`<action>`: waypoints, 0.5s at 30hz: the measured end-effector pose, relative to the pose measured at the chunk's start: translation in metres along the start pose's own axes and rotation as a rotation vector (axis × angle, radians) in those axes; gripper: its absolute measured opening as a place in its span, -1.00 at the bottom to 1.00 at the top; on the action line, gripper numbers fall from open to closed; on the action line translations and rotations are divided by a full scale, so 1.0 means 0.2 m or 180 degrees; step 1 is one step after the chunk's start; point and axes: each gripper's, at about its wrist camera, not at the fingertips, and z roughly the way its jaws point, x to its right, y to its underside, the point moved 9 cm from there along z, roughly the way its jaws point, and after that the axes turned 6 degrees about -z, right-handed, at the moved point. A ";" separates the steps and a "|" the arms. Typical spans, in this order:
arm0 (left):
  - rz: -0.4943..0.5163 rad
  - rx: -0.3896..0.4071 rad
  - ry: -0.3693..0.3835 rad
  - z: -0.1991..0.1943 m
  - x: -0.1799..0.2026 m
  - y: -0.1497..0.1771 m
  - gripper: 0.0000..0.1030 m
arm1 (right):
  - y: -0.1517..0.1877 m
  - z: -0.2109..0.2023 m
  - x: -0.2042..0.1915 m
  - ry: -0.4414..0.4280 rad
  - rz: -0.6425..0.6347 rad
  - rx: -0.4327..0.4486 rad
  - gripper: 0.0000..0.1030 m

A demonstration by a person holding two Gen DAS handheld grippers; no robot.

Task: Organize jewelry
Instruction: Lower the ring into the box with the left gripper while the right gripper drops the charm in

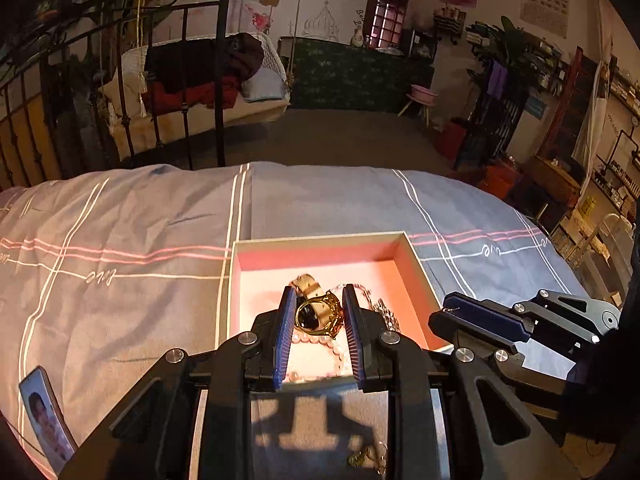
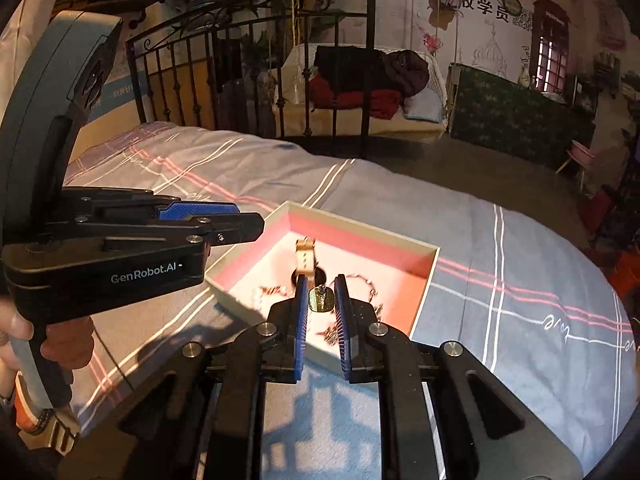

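An open box with a pink lining (image 1: 316, 258) (image 2: 360, 240) lies on the bedspread. It holds a watch with a tan strap (image 1: 306, 282) (image 2: 305, 258), a pearl string (image 1: 316, 340) and chains (image 2: 360, 282). My left gripper (image 1: 316, 312) is shut on a gold ring with a dark stone (image 1: 318, 316), held over the box. My right gripper (image 2: 321, 298) is shut on a small gold pendant earring (image 2: 321, 299), also over the box's near side. The right gripper shows in the left wrist view (image 1: 480, 316), beside the box's right wall.
A grey and lilac checked bedspread (image 1: 120, 240) covers the bed. A phone (image 1: 46, 420) lies at its near left. Loose gold jewelry (image 1: 370, 458) lies on the cloth below the left gripper. An iron bed frame (image 1: 184, 80) stands beyond the bed.
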 end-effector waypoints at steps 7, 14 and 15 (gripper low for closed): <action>-0.0077 -0.0121 -0.0149 0.16 -0.02 -0.12 -0.54 | -0.10 0.11 0.17 0.0127 0.0211 -0.0021 -0.73; -0.0181 -0.0297 -0.0160 0.24 -0.04 -0.07 -0.54 | -0.02 0.21 0.15 0.0129 0.0181 -0.0213 -0.73; -0.0178 -0.0309 -0.0164 0.25 -0.04 -0.06 -0.54 | -0.01 0.22 0.14 0.0126 0.0178 -0.0230 -0.73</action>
